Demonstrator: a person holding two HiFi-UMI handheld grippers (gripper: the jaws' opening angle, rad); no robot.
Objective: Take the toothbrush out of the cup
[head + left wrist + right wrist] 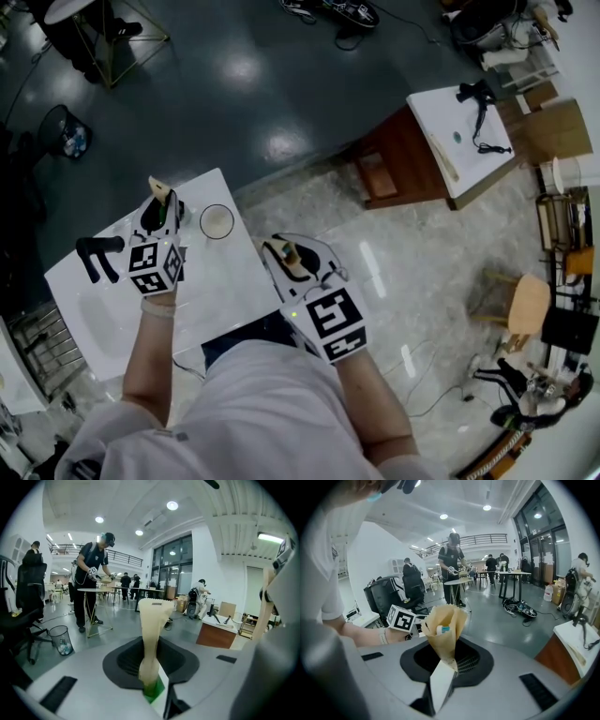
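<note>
In the head view a round cup (217, 222) stands near the far edge of the white table (103, 309) and looks empty from above. My left gripper (161, 190) is just left of the cup and apart from it. In the left gripper view its tan fingers (156, 603) stand together as one column with nothing showing between them. My right gripper (279, 251) hangs off the table's right edge, over the floor. In the right gripper view its tan fingers (445, 616) are wrapped round a toothbrush (443, 629) whose white and blue end sticks out.
A black handled object (97, 253) lies on the table left of my left gripper. A second white table (459, 131) with a brown side stands at the far right, a wooden chair (525, 305) nearer. A waste bin (61, 639) and people at tables are beyond.
</note>
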